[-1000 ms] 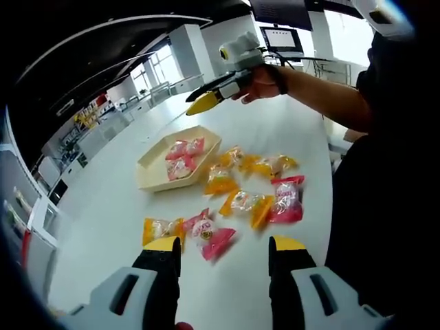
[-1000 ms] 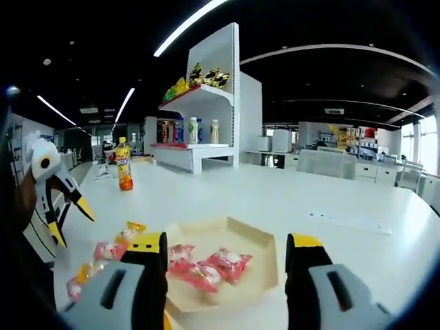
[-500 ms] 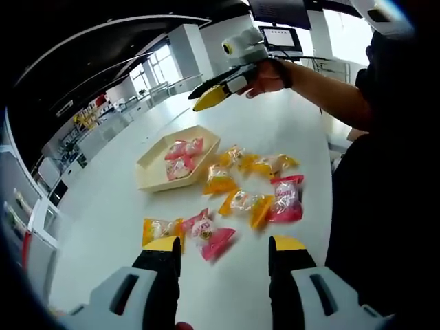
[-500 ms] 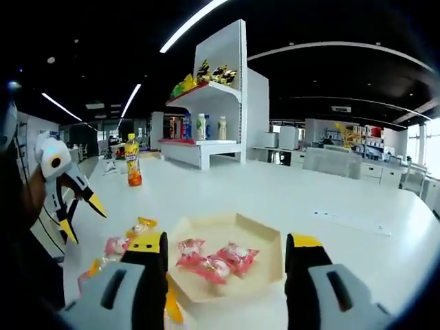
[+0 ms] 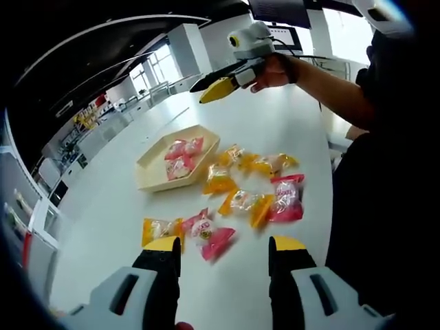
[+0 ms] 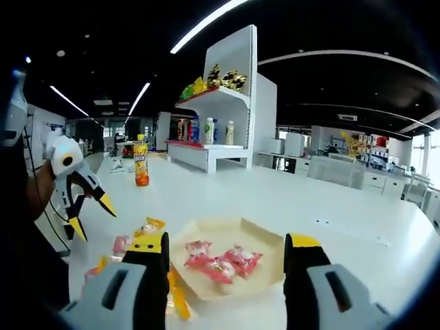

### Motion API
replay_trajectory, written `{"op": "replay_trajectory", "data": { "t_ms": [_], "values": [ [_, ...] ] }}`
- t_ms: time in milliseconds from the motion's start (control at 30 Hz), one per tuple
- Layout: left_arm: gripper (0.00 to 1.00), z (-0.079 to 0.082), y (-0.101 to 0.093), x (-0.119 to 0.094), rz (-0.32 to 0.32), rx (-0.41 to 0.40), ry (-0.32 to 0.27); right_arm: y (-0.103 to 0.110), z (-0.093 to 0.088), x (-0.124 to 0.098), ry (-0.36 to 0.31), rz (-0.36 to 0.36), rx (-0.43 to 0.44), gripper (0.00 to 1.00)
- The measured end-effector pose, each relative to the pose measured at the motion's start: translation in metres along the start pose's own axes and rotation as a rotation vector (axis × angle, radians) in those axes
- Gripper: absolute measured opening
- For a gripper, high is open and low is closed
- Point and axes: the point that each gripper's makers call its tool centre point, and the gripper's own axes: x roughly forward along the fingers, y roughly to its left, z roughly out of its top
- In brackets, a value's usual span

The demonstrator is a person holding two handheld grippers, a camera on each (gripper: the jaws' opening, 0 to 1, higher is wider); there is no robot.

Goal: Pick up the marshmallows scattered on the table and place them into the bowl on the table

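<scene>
A beige hexagonal bowl point(image 5: 147, 176) sits on the white table and holds a few pink marshmallow packets point(image 5: 181, 159). Several orange and pink packets lie scattered nearer me: a pink one point(image 5: 210, 235) just ahead of my left gripper point(image 5: 223, 247), an orange one point(image 5: 159, 229) beside it, another pink one point(image 5: 285, 199). My left gripper is open and holds nothing. My right gripper point(image 5: 203, 91) hangs in the air beyond the bowl, open and holding nothing. In the right gripper view it point(image 6: 225, 244) looks down over the bowl point(image 6: 275, 260), with the left gripper point(image 6: 93, 218) at the left.
The person's dark-clothed body point(image 5: 385, 179) stands at the table's right edge. An orange drink bottle point(image 6: 141, 161) stands far back on the table, before a white shelf unit point(image 6: 223, 130) with bottles and snacks. Bare tabletop point(image 6: 330, 199) stretches past the bowl.
The right gripper has risen and drifted away from the bowl, so the bowl looks smaller in its view. The left gripper and the packets have stayed put.
</scene>
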Motion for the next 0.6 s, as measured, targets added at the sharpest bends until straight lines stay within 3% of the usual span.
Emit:
{"op": "replay_trajectory", "data": {
  "t_ms": [600],
  "values": [
    [0.50, 0.0008, 0.0004, 0.0018, -0.006, 0.007, 0.005, 0.0008, -0.0021, -0.0095, 0.004, 0.014, -0.001, 0.66]
  ]
}}
